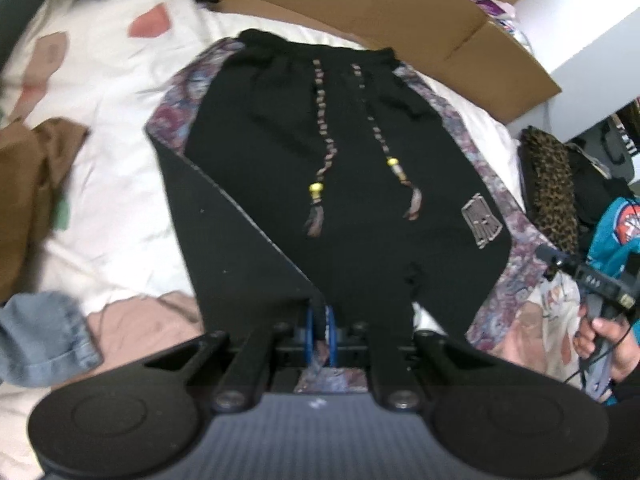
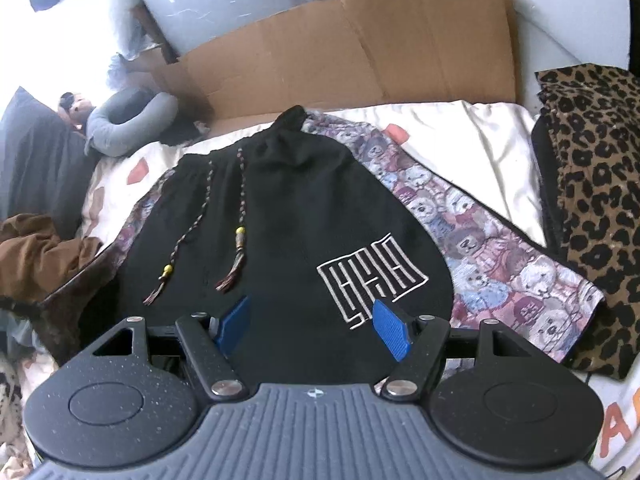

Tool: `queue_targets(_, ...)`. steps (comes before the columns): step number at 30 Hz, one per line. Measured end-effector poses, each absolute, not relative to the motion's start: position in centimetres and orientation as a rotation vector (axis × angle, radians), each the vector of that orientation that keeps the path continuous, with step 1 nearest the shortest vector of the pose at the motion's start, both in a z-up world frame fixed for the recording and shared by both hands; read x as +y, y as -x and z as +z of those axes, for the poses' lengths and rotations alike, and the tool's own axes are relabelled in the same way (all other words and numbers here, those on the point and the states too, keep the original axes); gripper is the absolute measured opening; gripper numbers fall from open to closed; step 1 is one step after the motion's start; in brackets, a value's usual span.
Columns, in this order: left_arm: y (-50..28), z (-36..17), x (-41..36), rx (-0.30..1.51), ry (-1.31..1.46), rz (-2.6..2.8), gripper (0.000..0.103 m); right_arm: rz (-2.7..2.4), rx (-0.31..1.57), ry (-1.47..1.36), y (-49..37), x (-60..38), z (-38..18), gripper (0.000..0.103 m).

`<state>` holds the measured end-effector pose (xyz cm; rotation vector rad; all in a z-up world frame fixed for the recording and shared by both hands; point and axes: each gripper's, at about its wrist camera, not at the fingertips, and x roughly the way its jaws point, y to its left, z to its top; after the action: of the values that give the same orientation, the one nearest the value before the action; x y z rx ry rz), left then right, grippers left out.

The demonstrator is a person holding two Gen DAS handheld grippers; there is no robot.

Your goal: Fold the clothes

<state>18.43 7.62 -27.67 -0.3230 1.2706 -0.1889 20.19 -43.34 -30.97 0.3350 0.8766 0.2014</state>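
left gripper (image 1: 320, 330) pinching black shorts (image 1: 340, 152) — right gripper (image 2: 314, 330) agape

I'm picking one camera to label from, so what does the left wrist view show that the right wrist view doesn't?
Only the left wrist view shows the left gripper shut on a lifted leg of the black pants, the person's hand holding the other tool, a teal shirt and blue jeans.

Only the right wrist view shows the right gripper open above the pants, and a grey neck pillow.

Both show the pants' drawstrings, the white emblem, the leopard cloth and the cardboard.
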Motion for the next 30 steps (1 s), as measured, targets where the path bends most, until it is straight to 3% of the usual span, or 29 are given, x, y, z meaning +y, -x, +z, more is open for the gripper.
queue_targets(30, -29.3, -29.8, -6.1, 1.33, 0.381, -0.387, 0.007, 0.287, 0.916, -0.366, -20.6, -43.2, -31.3, 0.067)
